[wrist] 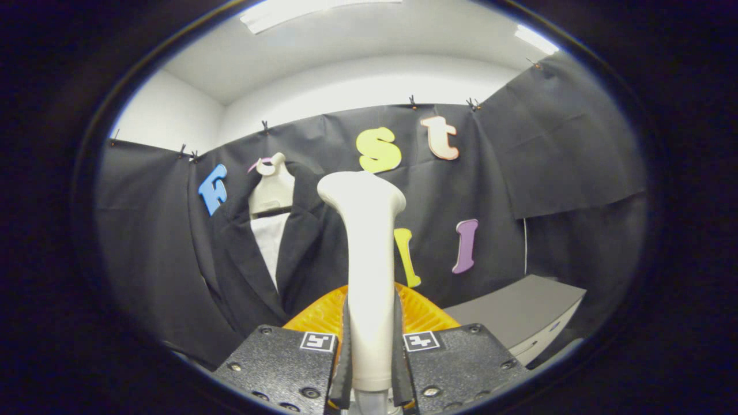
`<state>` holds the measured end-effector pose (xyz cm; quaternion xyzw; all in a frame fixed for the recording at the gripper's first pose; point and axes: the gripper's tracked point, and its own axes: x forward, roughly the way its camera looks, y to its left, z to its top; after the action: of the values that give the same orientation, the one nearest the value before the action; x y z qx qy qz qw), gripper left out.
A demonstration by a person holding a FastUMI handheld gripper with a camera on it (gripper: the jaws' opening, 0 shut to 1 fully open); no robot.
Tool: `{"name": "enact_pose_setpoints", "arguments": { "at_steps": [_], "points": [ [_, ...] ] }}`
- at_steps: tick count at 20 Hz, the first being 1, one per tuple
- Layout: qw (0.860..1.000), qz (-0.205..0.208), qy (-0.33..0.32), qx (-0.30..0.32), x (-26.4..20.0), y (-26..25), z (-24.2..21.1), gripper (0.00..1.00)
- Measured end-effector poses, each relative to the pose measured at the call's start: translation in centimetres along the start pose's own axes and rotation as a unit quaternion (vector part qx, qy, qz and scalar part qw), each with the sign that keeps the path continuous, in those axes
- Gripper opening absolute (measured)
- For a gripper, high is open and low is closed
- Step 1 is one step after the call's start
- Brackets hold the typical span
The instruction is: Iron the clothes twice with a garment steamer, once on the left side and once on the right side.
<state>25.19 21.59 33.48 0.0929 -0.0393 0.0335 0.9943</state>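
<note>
My gripper (371,351) is shut on the white garment steamer (366,248), both fingers pressing its handle. The steamer stands upright between the fingers, its wide head at the top. An orange ribbed part (424,308) shows behind the handle, just above the fingers. Beyond the fingers and to the left, a black suit jacket (242,259) with a white shirt front (270,242) hangs on a cream mannequin torso (272,187) against the black cloth wall. The steamer head is to the right of the jacket and looks clear of it.
A grey box-like unit (519,314) with a white front stands to the right, beyond the fingers. Black cloth (553,161) walls the booth on all sides, with white room walls and ceiling lights above.
</note>
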Motion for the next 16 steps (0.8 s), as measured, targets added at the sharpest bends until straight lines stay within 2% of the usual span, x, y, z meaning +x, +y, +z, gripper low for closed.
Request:
{"name": "enact_pose_setpoints", "arguments": {
  "at_steps": [5, 7, 10, 12, 16],
  "points": [
    [0.996, 0.014, -0.069, -0.046, 3.5, 2.7, 3.1, 0.3],
    [0.996, 0.022, -0.068, -0.046, 5.8, 3.6, 3.1, 0.3],
    [0.996, 0.015, -0.072, -0.056, 8.0, 3.9, 3.4, 0.3],
    [0.993, 0.013, -0.094, -0.071, 8.4, 4.2, 4.0, 0.3],
    [0.992, -0.009, -0.094, -0.079, 9.0, 3.9, 2.8, 0.3]
  ]
}}
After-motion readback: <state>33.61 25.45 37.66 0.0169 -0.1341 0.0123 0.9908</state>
